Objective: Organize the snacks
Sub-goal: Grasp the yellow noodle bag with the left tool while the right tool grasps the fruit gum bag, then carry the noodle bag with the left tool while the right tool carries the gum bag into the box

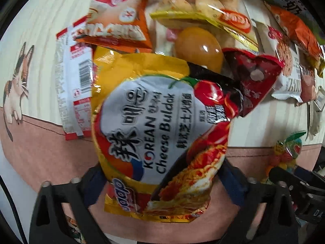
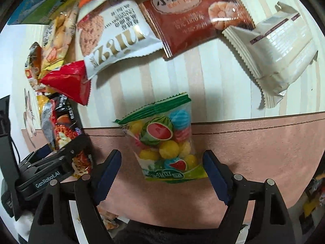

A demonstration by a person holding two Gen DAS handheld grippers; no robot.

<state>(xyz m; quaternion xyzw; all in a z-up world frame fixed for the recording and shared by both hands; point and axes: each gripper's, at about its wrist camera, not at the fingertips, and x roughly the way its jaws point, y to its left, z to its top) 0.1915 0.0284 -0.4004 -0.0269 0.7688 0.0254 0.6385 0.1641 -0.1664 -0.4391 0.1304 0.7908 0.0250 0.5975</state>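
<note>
Striped cloth (image 2: 203, 77) with a pink border covers the table, and a heap of snack packs lies on it. Biggest is the noodle bag (image 1: 158, 134), sticking out over the pink edge between the fingers of the left gripper (image 1: 160, 185), which touch its sides. Smaller, the candy bag (image 2: 164, 140) lies across the border line, and the right gripper (image 2: 162, 174) stands wide open around it, not touching.

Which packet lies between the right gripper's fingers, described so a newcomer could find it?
Start at the tablecloth's pink border. A small clear candy bag straddles its edge, between the open right gripper. Only it has a green serrated top and watermelon-printed sweets.
</note>
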